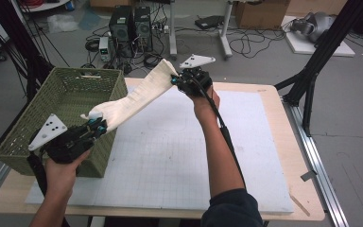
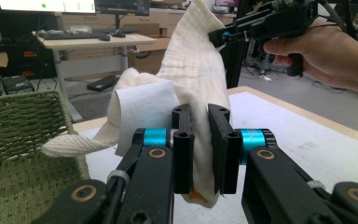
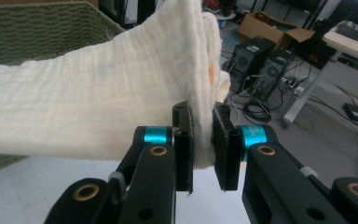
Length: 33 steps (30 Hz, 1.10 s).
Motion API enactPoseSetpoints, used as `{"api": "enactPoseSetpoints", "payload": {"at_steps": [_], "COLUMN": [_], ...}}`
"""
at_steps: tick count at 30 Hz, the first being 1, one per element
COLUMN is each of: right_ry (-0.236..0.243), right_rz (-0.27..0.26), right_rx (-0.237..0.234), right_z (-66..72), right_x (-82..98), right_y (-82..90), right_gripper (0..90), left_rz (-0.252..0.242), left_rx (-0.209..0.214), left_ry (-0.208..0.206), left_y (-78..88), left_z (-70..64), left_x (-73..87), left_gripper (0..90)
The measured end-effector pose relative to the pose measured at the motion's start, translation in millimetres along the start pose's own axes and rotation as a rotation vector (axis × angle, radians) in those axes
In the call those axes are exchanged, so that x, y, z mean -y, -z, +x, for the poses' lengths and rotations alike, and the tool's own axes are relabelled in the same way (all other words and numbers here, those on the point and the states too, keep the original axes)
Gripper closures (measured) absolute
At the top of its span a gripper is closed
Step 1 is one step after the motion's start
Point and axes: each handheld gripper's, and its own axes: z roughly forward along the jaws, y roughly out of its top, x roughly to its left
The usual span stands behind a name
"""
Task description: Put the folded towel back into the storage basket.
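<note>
The cream cloth (image 1: 132, 97) hung stretched above the bench's (image 1: 283, 189) left half, beside the green basket (image 1: 23, 137), the left gripper (image 1: 99, 126) and right gripper (image 1: 175, 80) clamped on its opposite ends.

The left hand-held gripper (image 1: 96, 126) is held low over the surface's left edge, its jaws pointing up and to the right and clamped on one end of a cream cloth (image 1: 137, 97). The left hand (image 1: 64, 165) grips it from below. The right forearm (image 1: 217, 146) reaches forward from the near edge, raising the right hand-held gripper (image 1: 175, 79) above the far edge, jaws pointing left and pinching the cloth's other end.
</note>
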Motion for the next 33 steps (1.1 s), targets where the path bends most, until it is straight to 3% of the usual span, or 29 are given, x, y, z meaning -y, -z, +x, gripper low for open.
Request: {"api": "enactPoseSetpoints", "payload": {"at_steps": [21,33], "right_ry": [0.018,0.049], "right_rz": [-0.024,-0.033], "right_rx": [-0.026,-0.042], "right_z": [24.1,44.3], "right_x": [-43.0,-65.8], "right_y": [-56.1,-85.4], "right_gripper": [80.3,80.2], "left_rz": [-0.015,-0.026], "left_rx": [-0.077,-0.127], "left_ry": [-0.008,0.025], "left_y": [24.3,40.7], "left_z": [13.0,28.2], "left_x": [-1.9,0.7], "left_gripper": [80.7,80.9]}}
